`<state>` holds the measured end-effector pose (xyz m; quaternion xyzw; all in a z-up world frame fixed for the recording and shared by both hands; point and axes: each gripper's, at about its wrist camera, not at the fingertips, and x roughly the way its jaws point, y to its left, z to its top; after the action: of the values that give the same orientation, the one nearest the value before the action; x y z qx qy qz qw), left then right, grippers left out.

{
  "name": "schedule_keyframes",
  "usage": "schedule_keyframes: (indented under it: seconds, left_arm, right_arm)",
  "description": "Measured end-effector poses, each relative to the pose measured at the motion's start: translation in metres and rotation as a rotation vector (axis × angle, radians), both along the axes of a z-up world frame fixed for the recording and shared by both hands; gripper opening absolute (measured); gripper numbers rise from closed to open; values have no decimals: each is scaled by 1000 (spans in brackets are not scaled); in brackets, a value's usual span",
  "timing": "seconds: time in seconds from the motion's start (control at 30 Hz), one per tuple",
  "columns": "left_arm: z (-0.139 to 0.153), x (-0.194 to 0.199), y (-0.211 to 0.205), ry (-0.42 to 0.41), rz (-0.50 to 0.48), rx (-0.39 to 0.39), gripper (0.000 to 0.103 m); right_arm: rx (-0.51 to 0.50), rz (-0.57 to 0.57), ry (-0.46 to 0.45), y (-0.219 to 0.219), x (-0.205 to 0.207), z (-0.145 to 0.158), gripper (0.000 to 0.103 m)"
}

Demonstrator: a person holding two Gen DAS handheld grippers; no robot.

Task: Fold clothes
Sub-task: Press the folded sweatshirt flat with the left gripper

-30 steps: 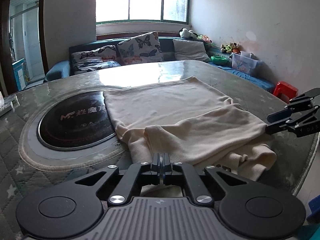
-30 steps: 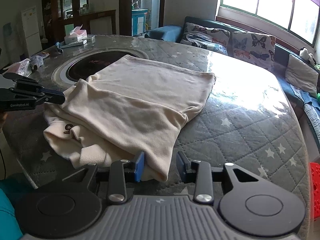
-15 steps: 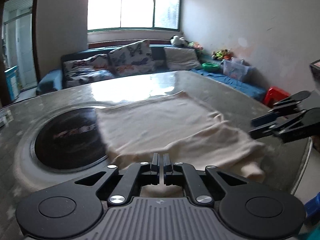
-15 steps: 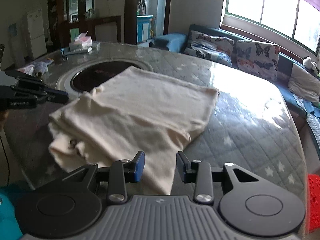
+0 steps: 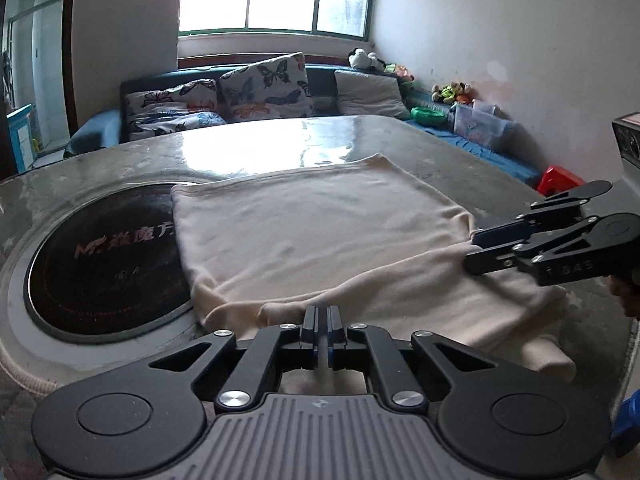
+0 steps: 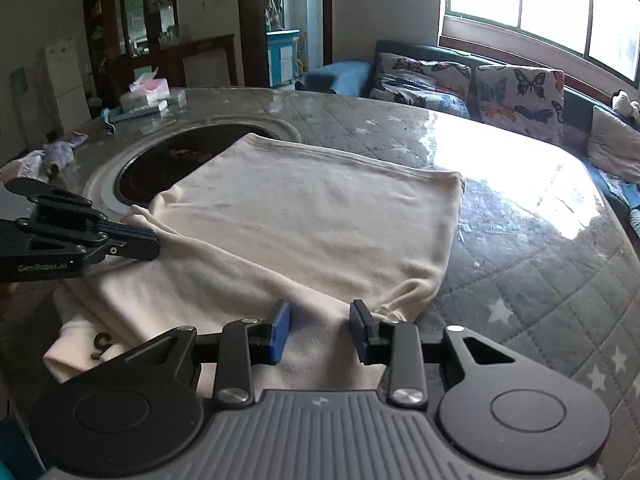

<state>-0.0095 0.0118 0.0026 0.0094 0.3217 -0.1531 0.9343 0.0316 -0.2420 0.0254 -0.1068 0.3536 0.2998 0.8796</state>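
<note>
Cream fleece garment [image 5: 320, 240] lies spread across the grey quilted tabletop with white stars [image 6: 540, 280], partly folded, its near end bunched into 2 or 3 soft layers by the table's front edge. Its far left corner overlaps the round black cooktop inset [image 5: 104, 256] sunk in the table, which carries pale lettering. On the right wrist view a small dark emblem shows on the lowest layer, near the front-left corner of the cloth.

The left gripper [image 5: 321, 330] sits low at the near fold, its 2 black fingers drawn together with only a sliver of gap; the tips meet the ridge of cloth, though whether any fabric is pinched in that slit I cannot tell. From the other side the left gripper [image 6: 136, 242] reaches in flat against the garment's left edge, tips resting on the fabric.

The right gripper [image 6: 320, 330] has its blue-padded fingers [image 6: 280, 332] apart, and they have just been closing; cream cloth lies in the gap between them, pads not pressing on it. In the left wrist view the right gripper [image 5: 476, 250] comes in from the right, its tips straddling the fold line at the garment's right edge.

Behind the table, butterfly-print cushions [image 5: 264, 88] lean on a dark blue sofa [image 5: 96, 132] under the bright window
</note>
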Motion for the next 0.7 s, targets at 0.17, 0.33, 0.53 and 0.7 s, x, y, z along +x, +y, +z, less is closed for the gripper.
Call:
schedule_keyframes:
  seconds: [0.17,0.33,0.53,0.7]
  left_arm:
    - [-1,-6,4,-12,-10,11,9]
    - [6,-15,-2,-23,-33,24,16]
    - [16,-44,-8,-51,-129,62,29]
    - [21,-73,-4,-54,-193,103,42]
  right_arm:
    - [-28,33,-23,-7,-22,11,32]
    - [-63,44,-29,-13,-41,10,32]
    - [-48,41,-40,-18,-52,15,32]
    - [-52,30,-18,-18,-52,9,34]
